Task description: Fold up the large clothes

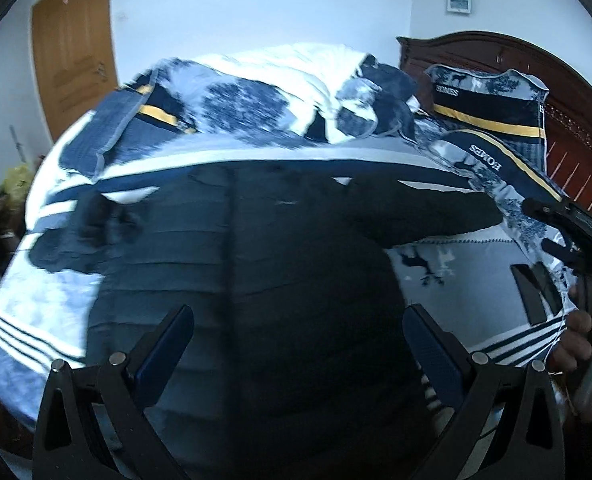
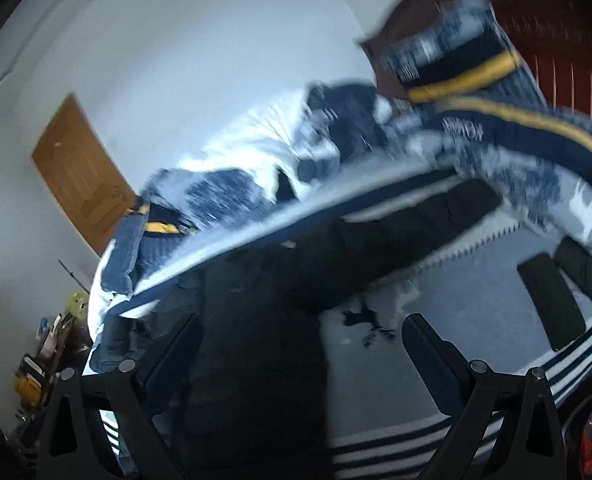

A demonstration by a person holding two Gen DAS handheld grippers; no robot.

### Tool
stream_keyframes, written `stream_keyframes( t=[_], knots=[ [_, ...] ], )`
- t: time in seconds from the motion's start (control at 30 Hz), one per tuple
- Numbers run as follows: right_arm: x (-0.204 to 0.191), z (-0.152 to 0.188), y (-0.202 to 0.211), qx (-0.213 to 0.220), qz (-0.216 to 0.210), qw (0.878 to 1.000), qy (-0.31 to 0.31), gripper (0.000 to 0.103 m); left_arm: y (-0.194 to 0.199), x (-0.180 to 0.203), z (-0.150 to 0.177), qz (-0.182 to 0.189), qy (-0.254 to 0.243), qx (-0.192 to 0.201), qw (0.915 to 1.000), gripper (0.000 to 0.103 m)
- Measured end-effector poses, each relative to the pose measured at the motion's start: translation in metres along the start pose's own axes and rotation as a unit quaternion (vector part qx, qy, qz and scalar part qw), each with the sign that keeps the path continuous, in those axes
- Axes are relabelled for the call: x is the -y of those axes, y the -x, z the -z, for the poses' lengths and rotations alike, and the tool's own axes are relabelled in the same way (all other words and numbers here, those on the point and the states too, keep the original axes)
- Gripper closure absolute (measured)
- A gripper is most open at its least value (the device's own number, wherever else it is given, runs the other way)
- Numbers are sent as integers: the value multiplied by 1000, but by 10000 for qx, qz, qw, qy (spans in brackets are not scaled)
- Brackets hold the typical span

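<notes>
— What is on the bed?

— A large dark quilted puffer jacket lies spread flat across the blue-and-white patterned bedspread. Its body runs toward the near edge of the bed, and one sleeve stretches out to the right, resting on the cover. The left camera shows the stitched bands across the padding; the right camera is blurred, so the jacket shows there only as a dark mass.

— And the two claws?

— The left claw hovers over the lower part of the jacket with its blue-padded fingers spread wide, gripping nothing. The right claw is likewise spread apart and empty, above the jacket's right side where dark fabric meets pale bedspread. In the left camera, the right tool's black frame appears at the far right edge, with a person's hand on it.

— What else is nearby?

— A rumpled blue-and-white duvet is heaped at the back of the bed. Two navy pillows with a yellow stripe lean by the dark red wooden headboard. A brown wooden door stands in the white wall on the left.
</notes>
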State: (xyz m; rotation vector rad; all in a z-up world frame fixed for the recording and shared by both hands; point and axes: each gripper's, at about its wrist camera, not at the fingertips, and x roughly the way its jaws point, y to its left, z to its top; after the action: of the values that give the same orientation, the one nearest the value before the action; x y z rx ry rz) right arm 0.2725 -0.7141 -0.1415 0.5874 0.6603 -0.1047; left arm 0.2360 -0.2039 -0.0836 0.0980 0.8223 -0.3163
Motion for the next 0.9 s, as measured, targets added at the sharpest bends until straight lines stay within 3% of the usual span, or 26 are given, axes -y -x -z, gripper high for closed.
stream_keyframes(
  t=[0.17, 0.37, 0.47, 0.5, 0.63, 0.67, 0.7, 0.77, 0.9],
  knots=[
    [101, -65, -77, -359, 99, 9962, -792, 6, -81, 31, -11, 242, 188, -472, 9984, 0],
    [216, -115, -198, -879, 620, 9809, -1619, 10, -120, 34, 0, 248, 305, -556, 9977, 0],
    [254, -114, -256, -1069, 612, 9691, -2139, 36, -132, 27, 4, 151, 344, -645, 9972, 0],
    [262, -113, -273, -1080, 592, 9665, -2250, 51, -136, 25, 5, 148, 361, -691, 9968, 0],
    [250, -119, -296, -848, 944, 9734, -1909, 57, -139, 14, 8, 34, 374, -722, 9967, 0],
    [245, -121, -301, -835, 1076, 9735, -1838, 66, -137, 10, 9, 16, 392, -728, 9966, 0],
    [241, -121, -303, -892, 1068, 9744, -1767, 96, -135, 6, 9, -9, 414, -729, 9965, 0],
    [222, -125, -296, -855, 1220, 9757, -1610, 99, -121, -6, 10, -62, 545, -651, 9964, 0],
    [122, -140, -228, -4, 794, 9955, -508, 99, -92, -31, 14, -138, 816, -463, 9955, 0]
  ],
)
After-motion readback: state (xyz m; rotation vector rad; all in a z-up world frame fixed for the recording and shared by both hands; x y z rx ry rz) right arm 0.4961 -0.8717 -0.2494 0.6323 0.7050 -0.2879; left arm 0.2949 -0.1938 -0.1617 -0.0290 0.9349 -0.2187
